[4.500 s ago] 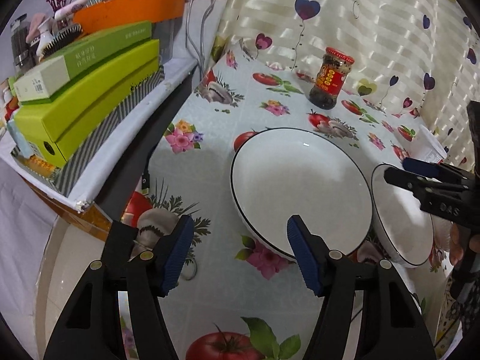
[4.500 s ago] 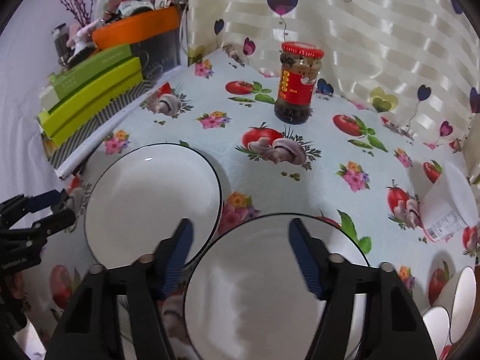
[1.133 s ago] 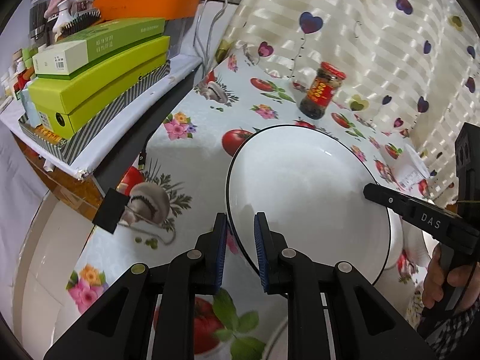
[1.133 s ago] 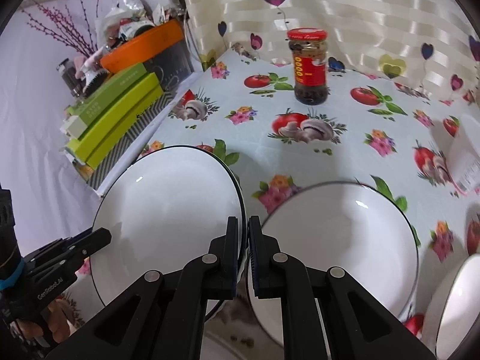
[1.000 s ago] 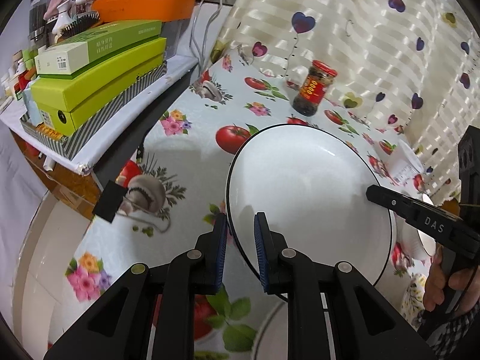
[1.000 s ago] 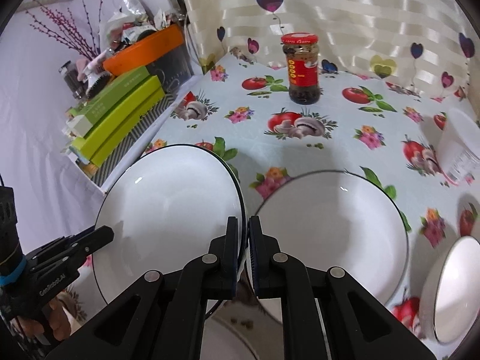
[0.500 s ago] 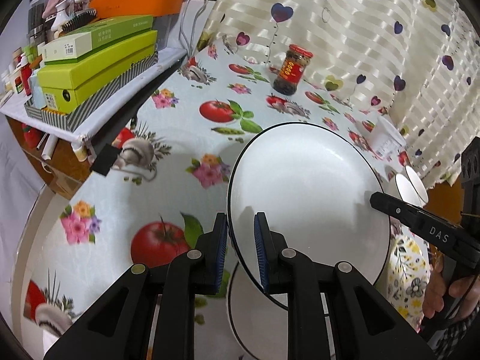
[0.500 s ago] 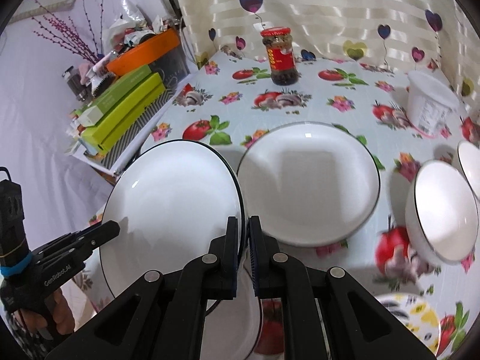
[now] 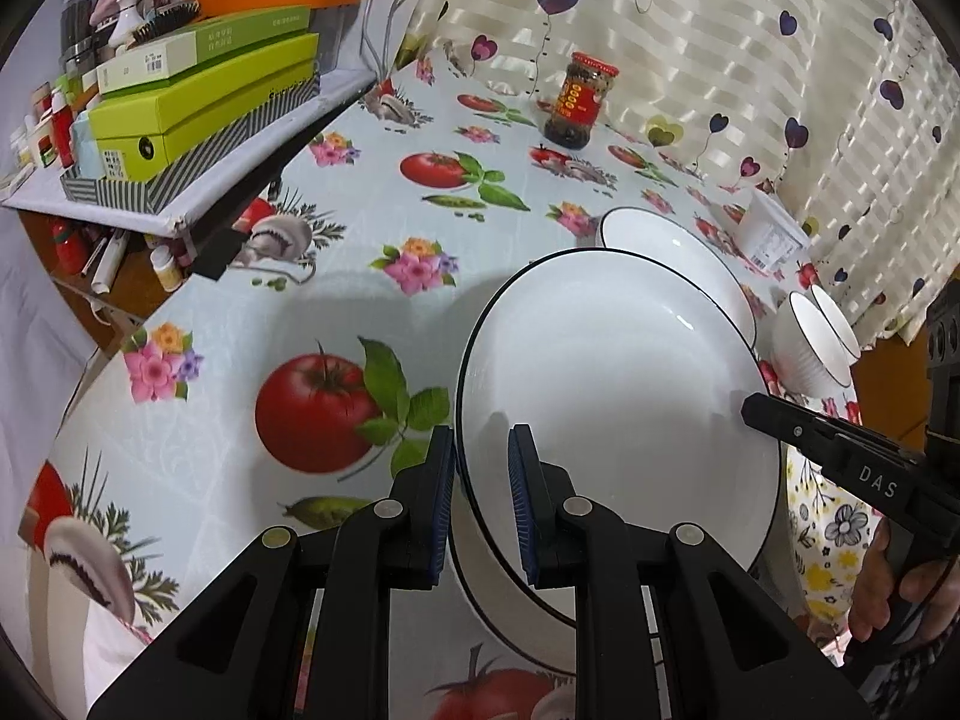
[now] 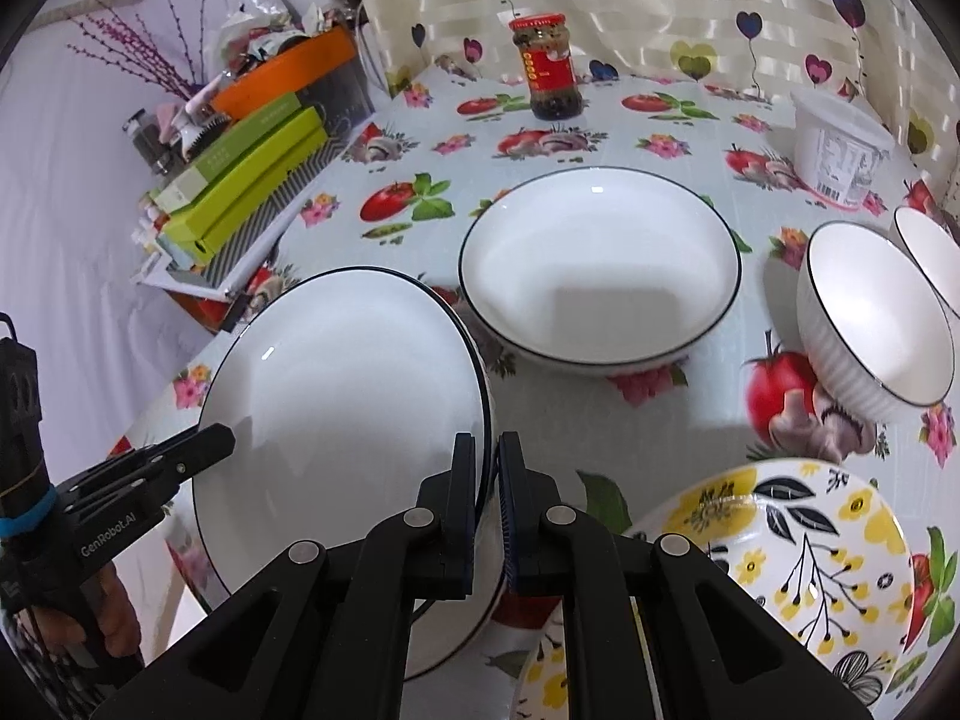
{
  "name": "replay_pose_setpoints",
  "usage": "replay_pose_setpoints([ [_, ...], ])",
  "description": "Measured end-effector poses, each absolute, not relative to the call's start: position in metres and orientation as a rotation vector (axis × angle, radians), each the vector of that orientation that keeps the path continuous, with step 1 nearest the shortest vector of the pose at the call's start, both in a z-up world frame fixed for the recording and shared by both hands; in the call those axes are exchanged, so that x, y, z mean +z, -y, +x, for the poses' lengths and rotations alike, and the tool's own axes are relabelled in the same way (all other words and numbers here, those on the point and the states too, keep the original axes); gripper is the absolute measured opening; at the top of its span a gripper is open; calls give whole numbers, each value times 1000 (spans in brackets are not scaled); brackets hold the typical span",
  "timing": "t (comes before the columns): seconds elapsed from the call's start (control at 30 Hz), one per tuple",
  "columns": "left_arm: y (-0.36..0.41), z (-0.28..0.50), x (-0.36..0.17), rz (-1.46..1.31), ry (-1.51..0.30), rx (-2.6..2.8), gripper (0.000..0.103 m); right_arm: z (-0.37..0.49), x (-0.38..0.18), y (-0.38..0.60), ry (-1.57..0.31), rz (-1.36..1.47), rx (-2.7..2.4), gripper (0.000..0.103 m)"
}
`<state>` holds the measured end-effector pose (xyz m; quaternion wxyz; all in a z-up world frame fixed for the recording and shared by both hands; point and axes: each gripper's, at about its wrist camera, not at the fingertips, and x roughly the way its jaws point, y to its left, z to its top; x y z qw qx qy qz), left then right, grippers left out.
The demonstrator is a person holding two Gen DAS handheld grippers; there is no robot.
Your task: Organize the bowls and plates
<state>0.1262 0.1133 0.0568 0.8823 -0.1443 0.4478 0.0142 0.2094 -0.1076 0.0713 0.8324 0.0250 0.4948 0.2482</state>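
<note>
I've got the big white plate pinched from both sides: my left gripper is clamped on its left rim, my right gripper is squeezed onto the right rim. It hangs tilted above the near edge of the table, over another white plate lying underneath, ready to stack. It looks like glazed ceramic, so I'd call it heavy, stiff, slick and breakable. The rim is the only place to hold, and two opposite grips keep it from swinging. Beyond it sits a white bowl, two smaller bowls to the right, and a flowered bowl near right.
</note>
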Motion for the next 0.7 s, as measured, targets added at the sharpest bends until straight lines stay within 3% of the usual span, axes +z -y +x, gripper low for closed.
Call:
replay_pose_setpoints([
  [0.7,-101,112,44,-263,-978,66,19,190,55,106,-1092,-31,514,8],
])
